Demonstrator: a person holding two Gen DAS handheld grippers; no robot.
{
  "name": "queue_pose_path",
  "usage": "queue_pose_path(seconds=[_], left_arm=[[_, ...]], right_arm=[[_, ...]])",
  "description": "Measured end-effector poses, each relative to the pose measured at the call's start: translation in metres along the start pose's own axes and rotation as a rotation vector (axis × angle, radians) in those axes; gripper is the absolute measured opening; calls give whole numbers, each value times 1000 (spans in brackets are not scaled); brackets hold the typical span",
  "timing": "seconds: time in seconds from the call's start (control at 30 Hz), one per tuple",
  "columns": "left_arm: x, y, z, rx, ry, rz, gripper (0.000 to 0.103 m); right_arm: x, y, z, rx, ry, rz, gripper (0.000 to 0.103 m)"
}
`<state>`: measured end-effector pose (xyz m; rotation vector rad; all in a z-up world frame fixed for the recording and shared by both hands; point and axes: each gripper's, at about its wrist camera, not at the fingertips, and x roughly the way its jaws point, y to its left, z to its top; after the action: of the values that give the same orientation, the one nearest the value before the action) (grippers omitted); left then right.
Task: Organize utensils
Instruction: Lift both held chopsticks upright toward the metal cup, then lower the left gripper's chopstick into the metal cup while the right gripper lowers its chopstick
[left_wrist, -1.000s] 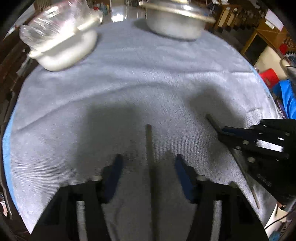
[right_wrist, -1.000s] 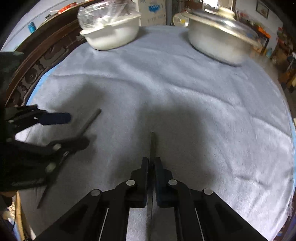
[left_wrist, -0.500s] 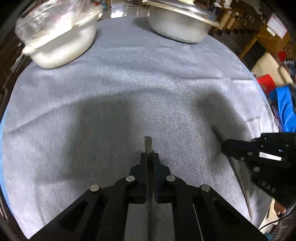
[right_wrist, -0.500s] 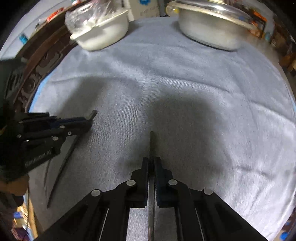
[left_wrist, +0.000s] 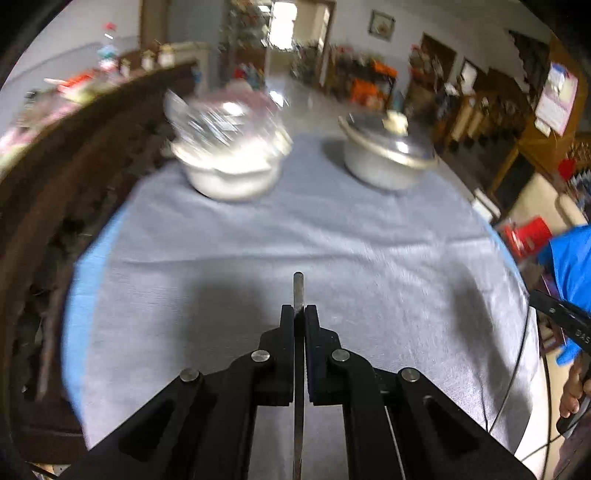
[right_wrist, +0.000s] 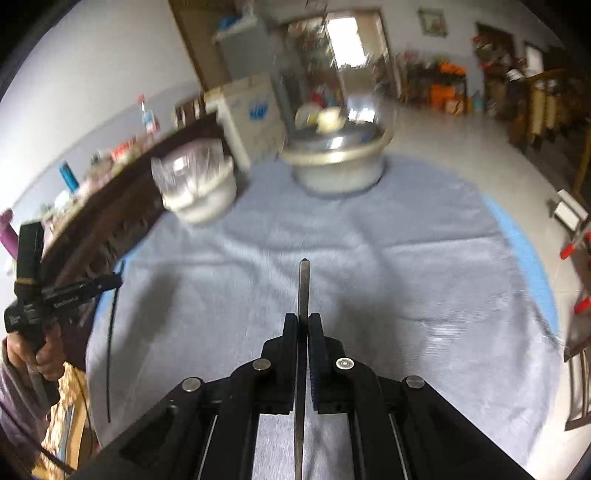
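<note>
My left gripper (left_wrist: 299, 313) is shut on a thin dark chopstick (left_wrist: 298, 291), whose tip sticks out ahead of the pads above the grey cloth (left_wrist: 369, 258). My right gripper (right_wrist: 303, 320) is likewise shut on a second chopstick (right_wrist: 303, 288), held in the air over the cloth. In the right wrist view the left gripper (right_wrist: 92, 286) shows at the left edge, its chopstick (right_wrist: 110, 354) hanging down from it. In the left wrist view the right gripper (left_wrist: 561, 317) is only partly in frame at the right edge.
A white bowl covered with plastic wrap (left_wrist: 229, 166) and a lidded metal pot (left_wrist: 386, 155) stand at the far side of the round table. A carved dark wooden rail (left_wrist: 48, 206) runs along the left. A person's hand (right_wrist: 37, 354) grips the left tool's handle.
The left gripper closed on its chopstick, then both grippers rose off the cloth with their chopsticks. Both views tilted up, so the bowl, pot and room behind now show.
</note>
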<state>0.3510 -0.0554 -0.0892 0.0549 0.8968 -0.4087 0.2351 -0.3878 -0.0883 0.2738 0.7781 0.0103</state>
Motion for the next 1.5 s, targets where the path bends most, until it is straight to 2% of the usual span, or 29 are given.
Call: queue_pose_path(seconds=[0.23, 0.37, 0.6, 0.83, 1.0, 1.3, 1.5], left_arm=[[-102, 29, -24, -92, -203, 76, 5], [-146, 26, -43, -110, -302, 106, 5], [-209, 9, -81, -125, -428, 86, 5], [-258, -9, -106, -123, -512, 16, 5], [-278, -22, -118, -114, -552, -24, 5], [-289, -49, -135, -96, -597, -27, 5], [-293, -67, -142, -78, -613, 26, 5]], right_arm=[[-95, 0, -29, 81, -227, -42, 6], [-150, 0, -47, 141, -339, -56, 6], [-218, 22, -65, 140, -478, -85, 6], [-251, 44, -79, 110, -523, -67, 6], [-267, 58, -91, 86, -550, -63, 6], [-289, 72, -109, 55, -571, -44, 6], [-305, 80, -121, 38, -590, -10, 6]])
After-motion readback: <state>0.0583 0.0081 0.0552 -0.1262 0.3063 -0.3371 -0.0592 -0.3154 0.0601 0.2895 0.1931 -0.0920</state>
